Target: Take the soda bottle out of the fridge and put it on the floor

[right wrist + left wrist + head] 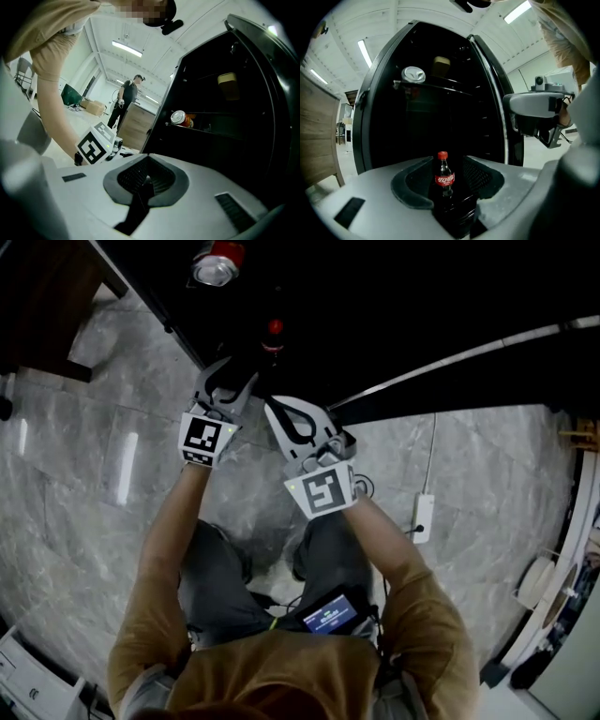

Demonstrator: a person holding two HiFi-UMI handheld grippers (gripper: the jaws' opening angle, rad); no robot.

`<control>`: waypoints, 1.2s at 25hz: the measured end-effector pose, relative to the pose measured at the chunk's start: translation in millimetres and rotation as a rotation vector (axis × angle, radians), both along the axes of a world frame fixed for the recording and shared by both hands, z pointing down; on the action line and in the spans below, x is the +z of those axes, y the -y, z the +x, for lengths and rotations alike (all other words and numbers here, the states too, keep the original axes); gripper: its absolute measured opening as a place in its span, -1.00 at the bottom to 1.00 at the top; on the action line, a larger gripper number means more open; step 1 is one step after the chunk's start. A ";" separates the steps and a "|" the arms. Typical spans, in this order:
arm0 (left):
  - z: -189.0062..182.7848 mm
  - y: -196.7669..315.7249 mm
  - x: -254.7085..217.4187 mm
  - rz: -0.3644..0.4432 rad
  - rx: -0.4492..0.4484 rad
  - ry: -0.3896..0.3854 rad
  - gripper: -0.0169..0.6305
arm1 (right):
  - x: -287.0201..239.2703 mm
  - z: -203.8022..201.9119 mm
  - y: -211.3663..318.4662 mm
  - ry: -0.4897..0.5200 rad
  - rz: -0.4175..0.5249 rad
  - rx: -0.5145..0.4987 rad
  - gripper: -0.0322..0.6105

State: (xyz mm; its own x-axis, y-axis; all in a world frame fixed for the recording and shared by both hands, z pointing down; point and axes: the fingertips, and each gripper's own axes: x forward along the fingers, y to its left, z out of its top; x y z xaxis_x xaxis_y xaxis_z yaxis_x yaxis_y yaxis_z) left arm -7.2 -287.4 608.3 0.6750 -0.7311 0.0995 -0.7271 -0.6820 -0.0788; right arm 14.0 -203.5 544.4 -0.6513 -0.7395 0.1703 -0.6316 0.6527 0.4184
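Grey marble floor (84,456), black fridge (379,131) with its door open. Soda bottle (444,178) stands upright low inside the fridge, long axis vertical. It's dead ahead of the left gripper (234,376), framed between the jaws, which are partway apart with pads off it. Right gripper (145,180) is closed and empty, set further back, so left is nearer. Red cap, red label with white script, too small to read. Can (414,75) sits on the shelf above.

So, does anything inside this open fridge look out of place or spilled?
Only the can on the upper shelf: it seems to lie on its side, end facing outward. The soda bottle stands upright; no spill shows.
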 end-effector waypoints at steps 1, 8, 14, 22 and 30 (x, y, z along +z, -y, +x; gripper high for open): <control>1.1 6.2 10.6 -0.002 0.002 0.001 -0.39 | 8.8 -1.1 1.4 -0.005 0.005 -0.005 -0.94; 10.1 37.2 53.7 0.007 0.035 0.001 -0.28 | 46.7 0.1 9.1 -0.025 0.058 -0.030 -0.94; 28.1 57.2 62.7 0.026 0.079 -0.020 -0.16 | 64.7 -2.3 14.7 -0.023 0.106 -0.033 -0.94; 55.6 78.2 79.2 0.018 0.117 0.008 0.01 | 66.0 4.0 8.2 0.021 0.178 -0.022 -0.94; 71.9 94.5 89.6 -0.030 0.083 0.020 0.06 | 70.1 20.6 -2.4 -0.006 0.182 0.004 -0.94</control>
State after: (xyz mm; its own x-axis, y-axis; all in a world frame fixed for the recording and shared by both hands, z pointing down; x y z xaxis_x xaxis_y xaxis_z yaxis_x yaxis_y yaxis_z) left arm 64.7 -382.0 697.9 0.7311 -0.6689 0.1347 -0.6661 -0.7424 -0.0718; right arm 34.6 -201.1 614.5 -0.6478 -0.7609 0.0379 -0.6309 0.5636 0.5332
